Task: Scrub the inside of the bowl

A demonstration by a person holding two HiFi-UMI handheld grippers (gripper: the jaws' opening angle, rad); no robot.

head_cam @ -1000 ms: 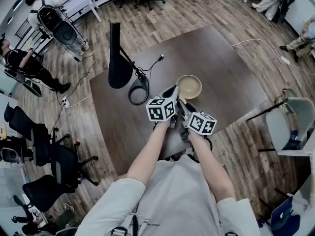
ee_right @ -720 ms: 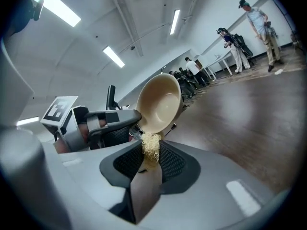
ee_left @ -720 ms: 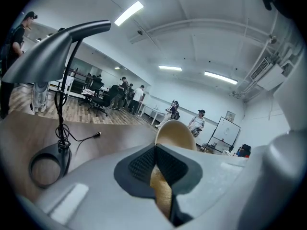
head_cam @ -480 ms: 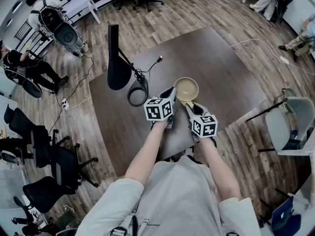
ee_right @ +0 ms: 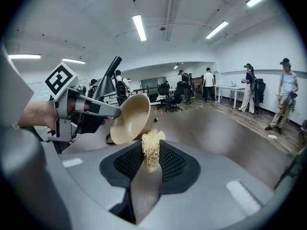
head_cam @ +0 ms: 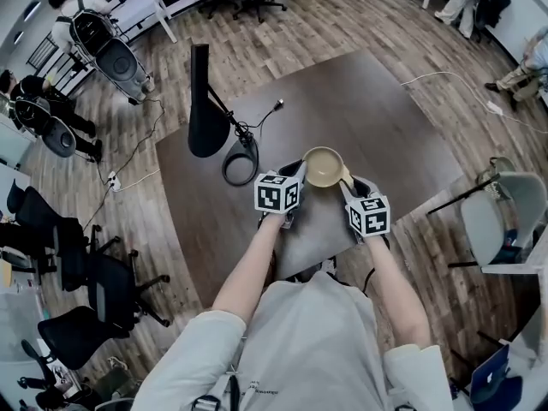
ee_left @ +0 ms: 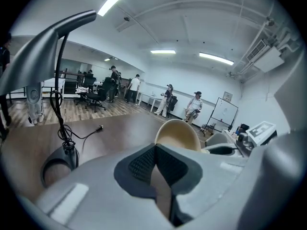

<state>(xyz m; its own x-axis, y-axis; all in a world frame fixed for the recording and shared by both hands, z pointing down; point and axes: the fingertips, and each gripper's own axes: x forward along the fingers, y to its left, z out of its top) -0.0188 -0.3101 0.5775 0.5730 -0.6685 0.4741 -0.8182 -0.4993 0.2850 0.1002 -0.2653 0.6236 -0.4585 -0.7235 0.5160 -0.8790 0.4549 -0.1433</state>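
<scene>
Person (head_cam: 300, 349) in a pale T-shirt is standing at a dark brown bench (head_cam: 385, 118), working a hand-held tool in each fist. Left claw (ee_left: 154, 152) is pinching shut on the rim of a tan bowl (head_cam: 324, 166) — holding it off the bench and tipping it, so that in the right gripper view its open side is facing the right claw (ee_right: 151, 163). That right claw is clamping narrow on a pale yellow fibrous scrubber (ee_right: 152, 143). The scrubber's frayed top is poking up above the pads and sitting just under the bowl's lower rim; whether the two are touching cannot be told.

In the head view the bowl is hanging at 12 o'clock from the person's forearms, with the left claw coming in at the bowl's 8 o'clock and the right claw at its 5 o'clock.

At the bowl's 10 o'clock a black lamp (head_cam: 205, 101) is leaning over its ring-shaped base (head_cam: 241, 161), near the left claw but apart from it. A black cable (head_cam: 261, 114) is trailing from the base across the bench toward 1 o'clock and ending in a plug.

Beyond the bench a wood-plank floor (head_cam: 342, 15) is stretching out on all sides — black office chairs (head_cam: 86, 272) are crowding the 8 o'clock edge of the head view, and several people (ee_right: 287, 95) are standing about in the bright, white-walled room seen from the right gripper view.
</scene>
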